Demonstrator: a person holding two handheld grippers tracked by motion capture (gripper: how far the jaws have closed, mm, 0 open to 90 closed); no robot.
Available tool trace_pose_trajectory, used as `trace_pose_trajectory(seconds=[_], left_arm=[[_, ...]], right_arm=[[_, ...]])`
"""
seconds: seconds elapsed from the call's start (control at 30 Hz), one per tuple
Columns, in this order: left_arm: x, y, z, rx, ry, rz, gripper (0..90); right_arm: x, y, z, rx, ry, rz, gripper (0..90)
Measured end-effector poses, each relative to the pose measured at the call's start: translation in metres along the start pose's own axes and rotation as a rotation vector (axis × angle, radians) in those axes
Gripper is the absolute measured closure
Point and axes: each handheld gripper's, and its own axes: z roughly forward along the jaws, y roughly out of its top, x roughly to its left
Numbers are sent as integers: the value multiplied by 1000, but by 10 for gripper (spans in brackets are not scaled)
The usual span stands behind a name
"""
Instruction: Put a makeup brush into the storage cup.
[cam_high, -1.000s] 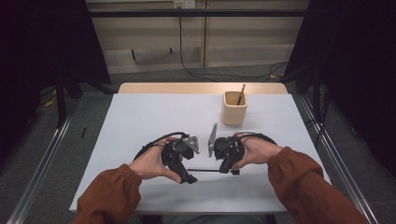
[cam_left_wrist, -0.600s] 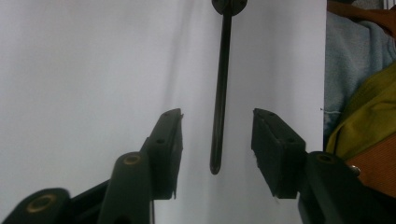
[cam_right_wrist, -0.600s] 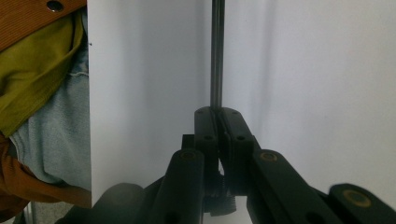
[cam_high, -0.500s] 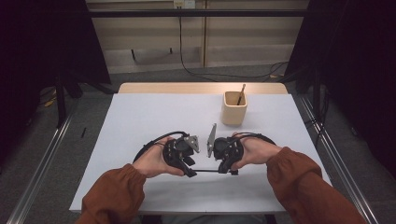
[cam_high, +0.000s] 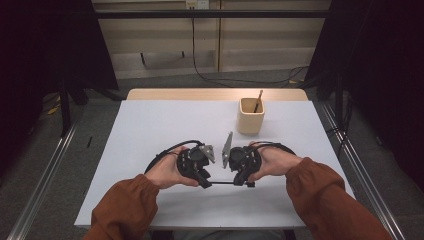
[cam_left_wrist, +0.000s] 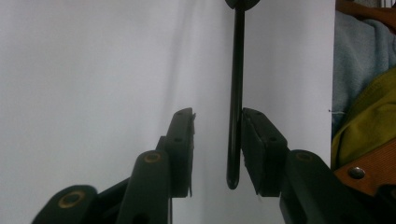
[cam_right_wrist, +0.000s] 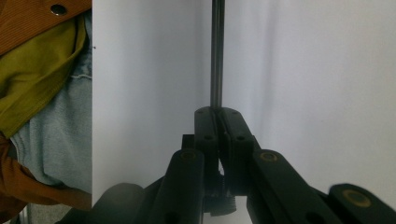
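Observation:
A thin black rod (cam_high: 222, 183) lies level between my two grippers, just above the white table (cam_high: 165, 125) near its front edge. My right gripper (cam_high: 244, 181) is shut on one end of the rod (cam_right_wrist: 216, 56), jaws pressed together (cam_right_wrist: 217, 112). My left gripper (cam_high: 202, 180) stands open (cam_left_wrist: 217, 116). The rod's other end (cam_left_wrist: 236, 93) rests against the inner face of its right-hand jaw, with a clear gap to the other jaw. A hand in a rust-coloured sleeve holds each gripper.
A beige wooden cup (cam_high: 250, 116) with a stick (cam_high: 258, 100) in it stands at the back right of the table. The person's lap and the table's front edge (cam_right_wrist: 92, 116) lie right beside the jaws. Metal rails run along the floor on both sides.
Both hands have shifted slightly and the left gripper sits a little nearer the right one. The rod stays level between them.

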Motion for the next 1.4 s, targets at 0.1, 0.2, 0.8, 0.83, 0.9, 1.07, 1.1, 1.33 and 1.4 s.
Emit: trace_pose_trajectory(seconds=[0.1, 0.2, 0.8, 0.83, 0.9, 1.07, 1.1, 1.33, 1.4], left_arm=[[-1, 0, 1, 2, -3, 2, 691], [0, 1, 1, -7, 2, 4, 729], [-2, 0, 1, -22, -29, 12, 854], [-2, 0, 1, -22, -30, 10, 854], [-3, 0, 2, -25, -30, 6, 854], [-1, -1, 1, -14, -29, 17, 856], [-1, -1, 1, -24, -35, -3, 856], [1, -2, -2, -35, -35, -5, 856], [1, -2, -2, -29, -40, 2, 856]], right_arm=[[0, 1, 1, 3, 2, -6, 864], [-2, 0, 0, -8, -1, -3, 864], [-4, -3, -1, -36, -16, -22, 859], [-3, -3, -1, -37, -17, -17, 858], [-4, -3, -1, -40, -15, -19, 853], [-4, -4, 2, -51, -16, -19, 798], [-4, -4, 2, -55, -16, -13, 784], [-6, -4, 1, -83, -14, -3, 607], [-6, -4, 0, -93, -23, 6, 504]])
